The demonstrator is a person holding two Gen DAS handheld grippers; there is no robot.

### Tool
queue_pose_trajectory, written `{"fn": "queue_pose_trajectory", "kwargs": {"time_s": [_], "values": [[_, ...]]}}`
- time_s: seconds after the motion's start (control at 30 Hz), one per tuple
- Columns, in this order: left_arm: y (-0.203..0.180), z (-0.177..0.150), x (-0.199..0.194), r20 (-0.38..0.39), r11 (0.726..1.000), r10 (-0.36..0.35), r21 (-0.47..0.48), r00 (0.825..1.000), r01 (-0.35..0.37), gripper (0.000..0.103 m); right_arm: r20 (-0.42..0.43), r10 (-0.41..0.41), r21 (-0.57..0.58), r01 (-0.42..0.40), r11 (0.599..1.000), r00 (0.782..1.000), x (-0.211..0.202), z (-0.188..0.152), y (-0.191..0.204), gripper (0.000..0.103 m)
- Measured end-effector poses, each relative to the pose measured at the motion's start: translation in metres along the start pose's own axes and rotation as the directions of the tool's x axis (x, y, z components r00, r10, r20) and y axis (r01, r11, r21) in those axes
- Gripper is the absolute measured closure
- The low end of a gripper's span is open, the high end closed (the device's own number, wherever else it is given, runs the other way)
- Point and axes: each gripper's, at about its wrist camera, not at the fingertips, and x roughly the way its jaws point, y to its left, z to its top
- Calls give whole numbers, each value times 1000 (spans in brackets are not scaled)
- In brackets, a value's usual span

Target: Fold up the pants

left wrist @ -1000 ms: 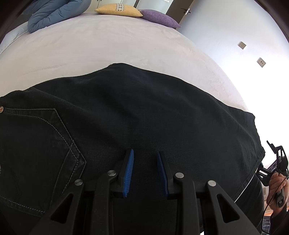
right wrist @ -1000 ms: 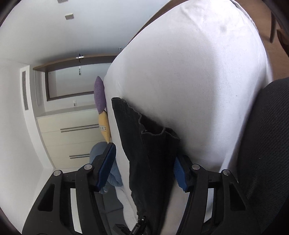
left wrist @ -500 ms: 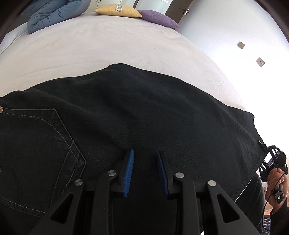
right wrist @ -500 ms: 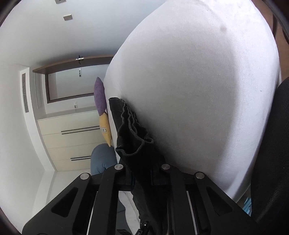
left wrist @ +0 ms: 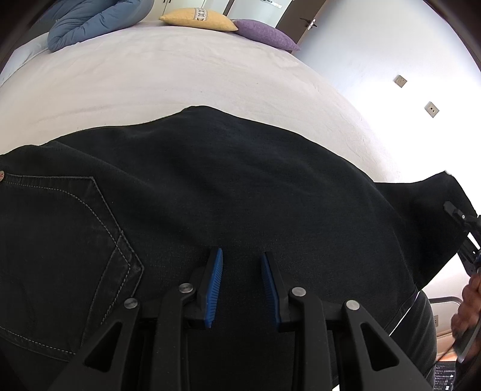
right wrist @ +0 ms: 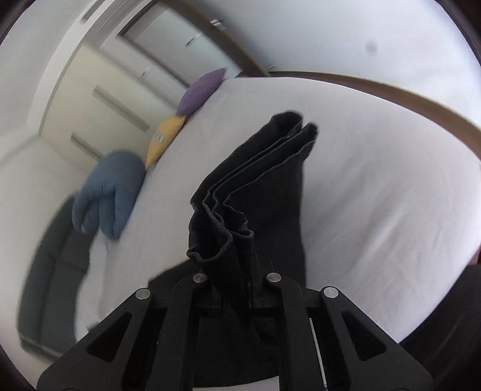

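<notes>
Black jeans (left wrist: 240, 180) lie flat across the white bed (left wrist: 150, 75), back pocket at the left. My left gripper (left wrist: 241, 254) rests over the middle of the jeans, its blue pads apart with only flat fabric beneath the gap. My right gripper (right wrist: 237, 282) is shut on the bunched leg hems (right wrist: 270, 168), which stand up in stacked layers above the bed (right wrist: 375, 180). In the left wrist view the leg end (left wrist: 445, 192) is raised at the far right, with the right gripper (left wrist: 454, 210) at it and a hand (left wrist: 469, 300) below.
At the head of the bed lie a yellow pillow (left wrist: 198, 18), a purple pillow (left wrist: 264, 33) and a rolled blue duvet (left wrist: 90, 21). The same pillows and the blue duvet (right wrist: 111, 186) show in the right wrist view. A white wall with sockets (left wrist: 399, 80) runs along the bed's right side.
My right gripper went from open around the hems to shut on them, then rolled and lifted them off the bed. The left gripper stayed put.
</notes>
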Motion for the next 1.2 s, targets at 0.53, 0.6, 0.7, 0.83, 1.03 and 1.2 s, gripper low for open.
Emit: {"fn": "queue_pose_trajectory", "kwargs": {"time_s": [0.53, 0.6, 0.7, 0.83, 1.03, 1.2], "values": [[-13, 18, -4, 0, 920, -317, -241, 948, 308, 6, -97, -314, -683, 166, 711, 944, 88, -138, 110, 96], [-19, 23, 4, -12, 892, -379, -271, 925, 362, 5, -53, -320, -716, 188, 672, 946, 78, -144, 120, 96], [-24, 30, 15, -31, 864, -426, -309, 904, 397, 4, 16, -322, -764, 219, 607, 947, 68, -155, 134, 96], [-27, 39, 27, -43, 851, -447, -327, 894, 410, 5, 55, -305, -803, 224, 552, 951, 58, -168, 149, 96], [-22, 46, 31, -125, 876, -430, -296, 894, 380, 90, 60, -272, -854, 191, 484, 960, 48, -192, 169, 96], [-8, 60, 13, -167, 919, -378, -190, 911, 346, 92, 38, -257, -883, 153, 443, 966, 46, -207, 183, 96]]}}
